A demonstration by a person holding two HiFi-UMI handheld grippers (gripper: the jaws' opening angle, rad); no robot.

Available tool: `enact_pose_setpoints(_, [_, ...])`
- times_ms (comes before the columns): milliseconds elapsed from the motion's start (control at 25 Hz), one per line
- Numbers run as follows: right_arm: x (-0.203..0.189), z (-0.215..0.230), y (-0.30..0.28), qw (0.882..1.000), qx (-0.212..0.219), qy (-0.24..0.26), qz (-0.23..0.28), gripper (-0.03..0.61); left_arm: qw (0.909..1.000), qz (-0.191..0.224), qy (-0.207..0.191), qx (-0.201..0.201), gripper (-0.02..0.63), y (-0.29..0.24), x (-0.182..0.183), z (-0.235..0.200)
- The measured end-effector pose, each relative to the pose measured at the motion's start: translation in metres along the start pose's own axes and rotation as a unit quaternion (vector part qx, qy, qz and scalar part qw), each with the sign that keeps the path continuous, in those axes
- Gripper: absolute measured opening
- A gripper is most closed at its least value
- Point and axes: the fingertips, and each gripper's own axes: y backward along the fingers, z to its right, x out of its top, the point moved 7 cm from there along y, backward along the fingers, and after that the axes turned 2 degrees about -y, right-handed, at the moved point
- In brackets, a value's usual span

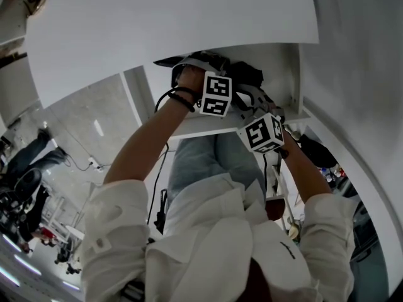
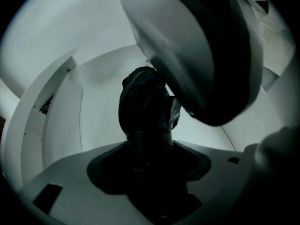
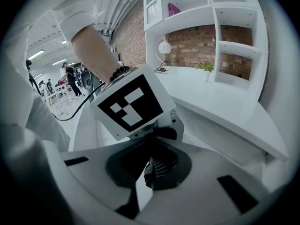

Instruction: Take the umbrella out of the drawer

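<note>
black umbrella [image 2: 143,107] in white drawer [image 2: 61,125]; right gripper [image 3: 149,171], jaws together, crowds alongside

Bright and even in the head view, white panel [image 1: 170,24] at the far side close to glare, strong fisheye bend at the edges. Dim and murky in the left gripper view, umbrella [image 2: 143,102] a black silhouette against pale drawer [image 2: 98,107] walls. Crisp daylight in the right gripper view, dark vignette round the rim.

Blk umbrella [image 2: 143,108] in wht drawer [image 2: 101,114]
</note>
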Motion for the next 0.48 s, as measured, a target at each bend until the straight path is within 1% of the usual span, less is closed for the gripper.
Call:
enact_pose_setpoints(80, [0.001, -0.001, 0.005, 1.000, -0.002, 0.001, 0.003, 0.017, 1.0000, -0.004, -0.006, -0.004, 0.285, 0.000, 0.004, 0.002])
enact_pose_setpoints(200, [0.008, -0.001, 0.013, 1.000, -0.008, 0.001, 0.013, 0.017, 1.0000, 0.000, 0.001, 0.003, 0.272, 0.003, 0.003, 0.003])
enact_pose_setpoints(320, [0.013, 0.002, 0.023, 0.999, -0.019, -0.004, 0.026, 0.017, 0.9996, 0.007, 0.025, 0.007, 0.270, 0.006, 0.003, 0.004])
enact_pose_setpoints(480, [0.018, 0.008, 0.036, 0.999, -0.038, -0.014, 0.035, 0.017, 0.9971, 0.029, 0.069, 0.014, 0.270, 0.016, 0.005, 0.004])
